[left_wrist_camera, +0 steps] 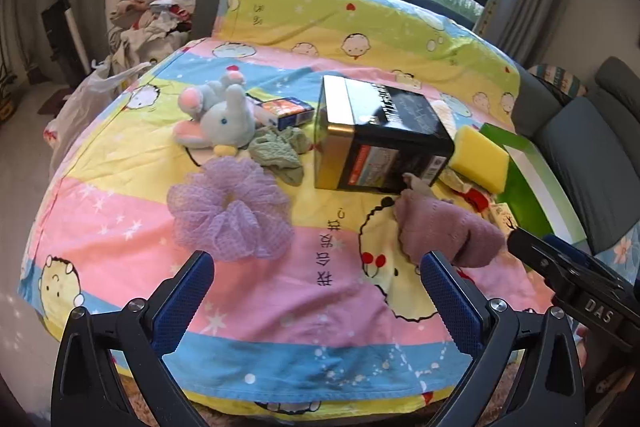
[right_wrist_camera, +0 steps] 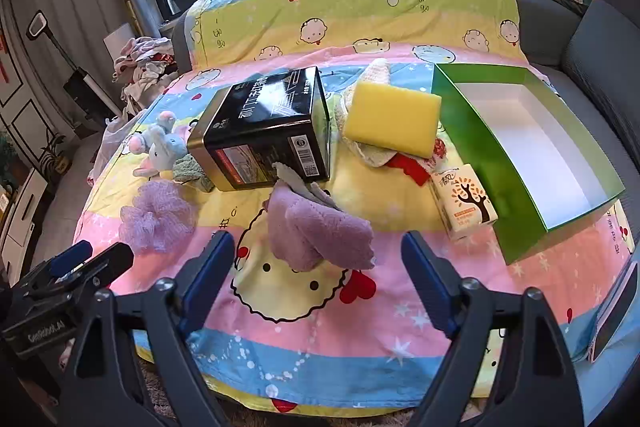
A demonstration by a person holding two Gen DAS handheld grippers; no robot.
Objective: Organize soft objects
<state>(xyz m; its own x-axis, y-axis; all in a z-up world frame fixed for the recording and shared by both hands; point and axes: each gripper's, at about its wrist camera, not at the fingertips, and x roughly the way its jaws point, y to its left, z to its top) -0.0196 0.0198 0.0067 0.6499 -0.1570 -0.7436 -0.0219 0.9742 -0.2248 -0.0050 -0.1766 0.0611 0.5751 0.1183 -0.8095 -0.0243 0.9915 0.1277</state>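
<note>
The purple towel (right_wrist_camera: 320, 231) lies crumpled on the near middle of the sheet (right_wrist_camera: 304, 323), its far end touching the black tin (right_wrist_camera: 264, 131). The right gripper (right_wrist_camera: 318, 259) hangs just short of it, jaws apart and empty, with the towel's near edge showing in the gap between the fingers; in the left view the same towel (left_wrist_camera: 444, 231) sits to the right, beyond that tool's right finger. The left gripper (left_wrist_camera: 318, 279) is also wide apart and holds nothing, pointed at bare sheet with the mesh puff (left_wrist_camera: 230, 207) just beyond its left finger. This looks like the approach step, before any soft item has been gathered: the green box (right_wrist_camera: 472, 155) on the right stands empty. The next move probably calls for lowering the right tool so its fingers straddle the towel's thick fold, then closing deep enough that the cloth does not slip out. Farther off, the sponge (right_wrist_camera: 390, 119) rests on a knit cloth beside the box, a tissue pack (right_wrist_camera: 464, 203) lies near the box's front, and the plush toy (left_wrist_camera: 224, 117) and a green rag (left_wrist_camera: 280, 151) lie left of the tin.
</note>
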